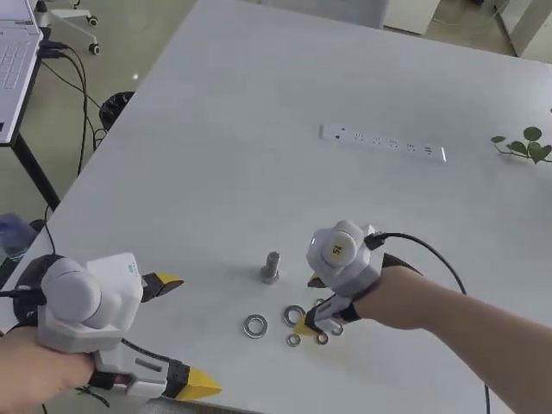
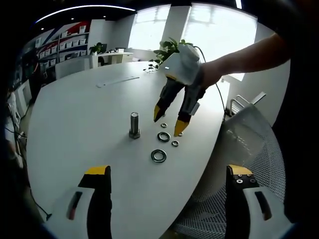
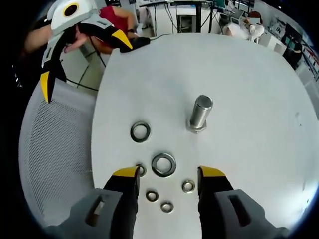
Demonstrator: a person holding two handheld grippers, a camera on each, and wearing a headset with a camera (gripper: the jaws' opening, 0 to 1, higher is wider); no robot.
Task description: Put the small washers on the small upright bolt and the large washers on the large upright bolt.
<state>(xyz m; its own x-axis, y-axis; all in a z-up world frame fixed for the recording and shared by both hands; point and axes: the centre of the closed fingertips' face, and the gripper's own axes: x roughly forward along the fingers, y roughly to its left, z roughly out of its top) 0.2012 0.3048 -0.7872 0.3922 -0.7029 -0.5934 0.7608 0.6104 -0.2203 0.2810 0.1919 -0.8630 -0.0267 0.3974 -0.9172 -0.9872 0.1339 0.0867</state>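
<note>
Table [image 1: 216, 129]: white, seen from its near edge.
Bolt [image 1: 271, 267]: one, upright on its head near the table's middle, shank bare.
Large washers [image 1: 254, 326]: two, flat on the table just on your side of the bolt, apart from each other.
Small washers [image 3: 188, 186]: four, loose around the nearer large washer.
Right gripper [image 1: 308, 304]: your jaws stand apart and empty, tips down over the washers, one large washer between them.
Left gripper [image 1: 185, 333]: your jaws stand wide apart and empty, at the table's near edge, well apart from the bolt.
Power strip [image 1: 384, 143]: white, flat, beyond the bolt.
</note>
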